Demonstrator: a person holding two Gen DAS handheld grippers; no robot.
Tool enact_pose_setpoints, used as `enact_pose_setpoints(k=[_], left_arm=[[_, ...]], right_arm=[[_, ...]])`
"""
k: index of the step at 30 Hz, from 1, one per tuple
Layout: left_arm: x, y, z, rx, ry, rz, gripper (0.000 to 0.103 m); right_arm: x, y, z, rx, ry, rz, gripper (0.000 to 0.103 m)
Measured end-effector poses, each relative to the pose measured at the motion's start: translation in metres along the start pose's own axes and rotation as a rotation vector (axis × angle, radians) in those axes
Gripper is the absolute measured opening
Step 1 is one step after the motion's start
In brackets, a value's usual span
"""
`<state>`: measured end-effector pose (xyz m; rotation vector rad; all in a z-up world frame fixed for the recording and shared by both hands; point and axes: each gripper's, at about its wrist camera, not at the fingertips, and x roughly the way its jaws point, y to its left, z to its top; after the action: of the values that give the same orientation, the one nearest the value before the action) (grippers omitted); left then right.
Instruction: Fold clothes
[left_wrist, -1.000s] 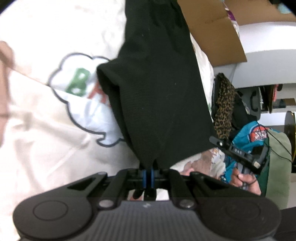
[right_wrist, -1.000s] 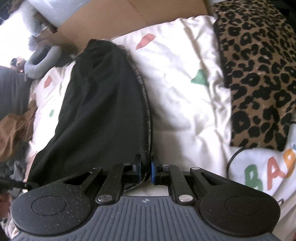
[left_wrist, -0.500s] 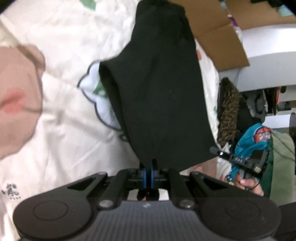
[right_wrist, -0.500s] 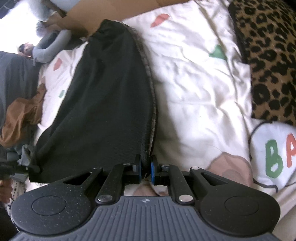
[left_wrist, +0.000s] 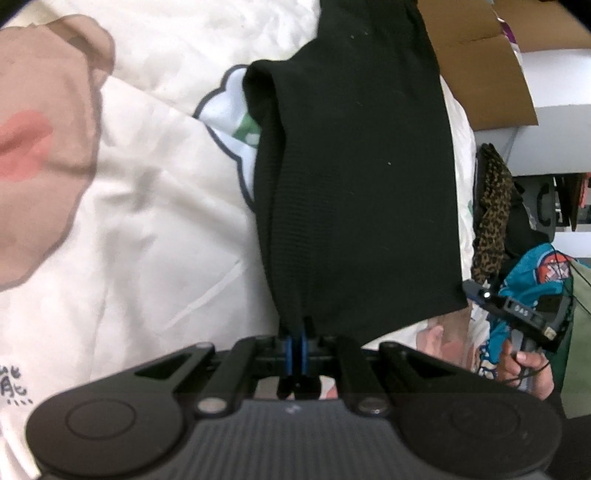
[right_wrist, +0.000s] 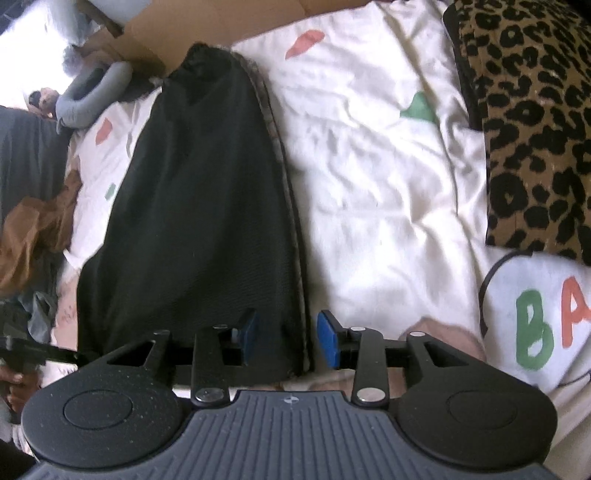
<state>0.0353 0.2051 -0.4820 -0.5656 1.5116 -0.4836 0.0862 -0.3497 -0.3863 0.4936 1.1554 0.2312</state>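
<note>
A black knit garment (left_wrist: 354, 177) lies stretched out on a white printed bedspread (left_wrist: 147, 229). My left gripper (left_wrist: 295, 338) is shut on the garment's near edge, blue pads pinched together on the cloth. In the right wrist view the same black garment (right_wrist: 199, 206) runs away from me. My right gripper (right_wrist: 290, 338) is open there, and the garment's near corner and grey seam lie loose between the blue pads (right_wrist: 327, 341). The right gripper (left_wrist: 517, 314) also shows at the garment's far corner in the left wrist view, held by a hand (left_wrist: 524, 369).
A leopard-print cloth (right_wrist: 528, 122) lies on the bed to the right. A cardboard box (left_wrist: 480, 62) sits past the garment's far end. A brown garment (right_wrist: 33, 236) and a grey pillow (right_wrist: 92, 92) lie at the bed's left. Teal clothing (left_wrist: 532, 273) hangs beside the bed.
My right gripper has gone from shut on the garment's edge to open, letting go of it. The left gripper stays pinched on the cloth and has come lower toward the bedspread.
</note>
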Motion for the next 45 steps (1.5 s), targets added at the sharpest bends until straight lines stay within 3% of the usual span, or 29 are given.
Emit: enact_pose_setpoints(k=[7, 16, 26, 34, 36, 39, 45], left_arm=[[0.008, -0.001, 0.003, -0.003, 0.006, 0.019, 0.005], [0.019, -0.004, 0.008, -0.015, 0.012, 0.014, 0.005], [0.031, -0.003, 0.011, -0.066, 0.008, -0.033, 0.006], [0.042, -0.002, 0.016, -0.107, 0.019, -0.08, 0.009], [0.045, -0.002, 0.017, -0.117, 0.022, -0.092, 0.009], [0.048, 0.0, 0.017, -0.141, 0.021, -0.118, 0.009], [0.052, -0.004, 0.019, -0.159, 0.02, -0.143, 0.008]], right_arm=[[0.017, -0.015, 0.013, 0.039, 0.014, 0.098, 0.042], [0.04, -0.031, 0.02, 0.067, 0.089, 0.149, 0.042], [0.061, -0.037, 0.026, 0.137, 0.145, 0.263, 0.042], [0.074, -0.033, 0.038, 0.115, 0.201, 0.311, 0.041], [0.075, -0.033, 0.039, 0.114, 0.21, 0.318, 0.037], [0.078, -0.038, 0.039, 0.121, 0.216, 0.31, 0.023], [0.084, -0.042, 0.043, 0.144, 0.244, 0.338, 0.021]])
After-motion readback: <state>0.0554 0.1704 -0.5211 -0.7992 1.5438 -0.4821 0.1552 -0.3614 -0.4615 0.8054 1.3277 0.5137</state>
